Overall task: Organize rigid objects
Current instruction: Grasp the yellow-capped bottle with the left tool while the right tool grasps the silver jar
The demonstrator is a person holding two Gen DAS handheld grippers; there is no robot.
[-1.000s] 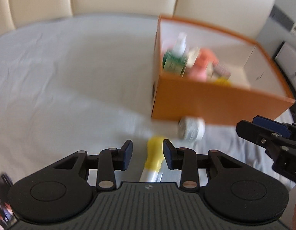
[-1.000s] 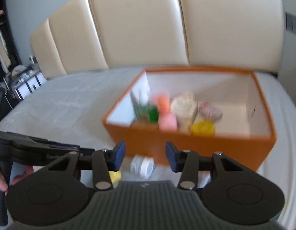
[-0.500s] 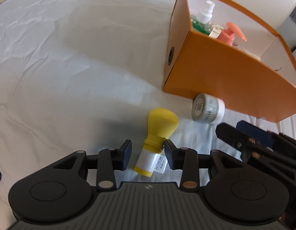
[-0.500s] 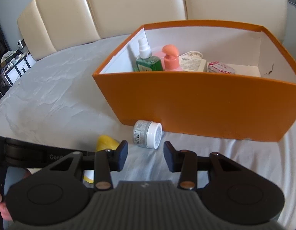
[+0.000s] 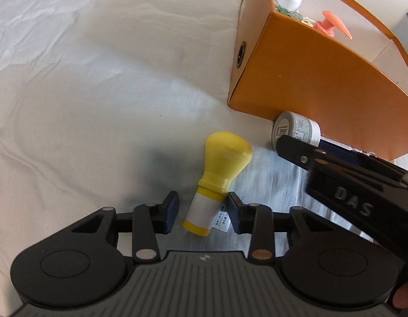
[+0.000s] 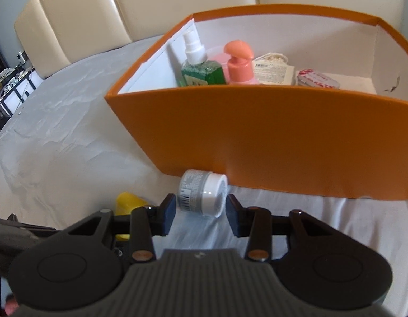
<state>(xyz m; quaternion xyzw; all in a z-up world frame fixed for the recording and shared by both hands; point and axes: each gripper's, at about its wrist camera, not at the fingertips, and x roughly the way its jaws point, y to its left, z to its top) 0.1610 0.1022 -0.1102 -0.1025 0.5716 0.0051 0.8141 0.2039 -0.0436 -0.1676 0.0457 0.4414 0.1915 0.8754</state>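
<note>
L gripper (image 5: 202,212) fingers apart, straddling base of yellow bottle (image 5: 219,182) w/o clamping. Bottle lies on its side on white bed sheet (image 5: 98,92), wide cap end pointing toward orange box (image 5: 309,79). R gripper (image 6: 200,215) fingers apart too, either side of small grey jar (image 6: 204,194), not touching it. Jar on its side, right against box front wall. In box: green spray bottle (image 6: 198,67), pink pump bottle (image 6: 239,63), tin (image 6: 316,79).
</note>
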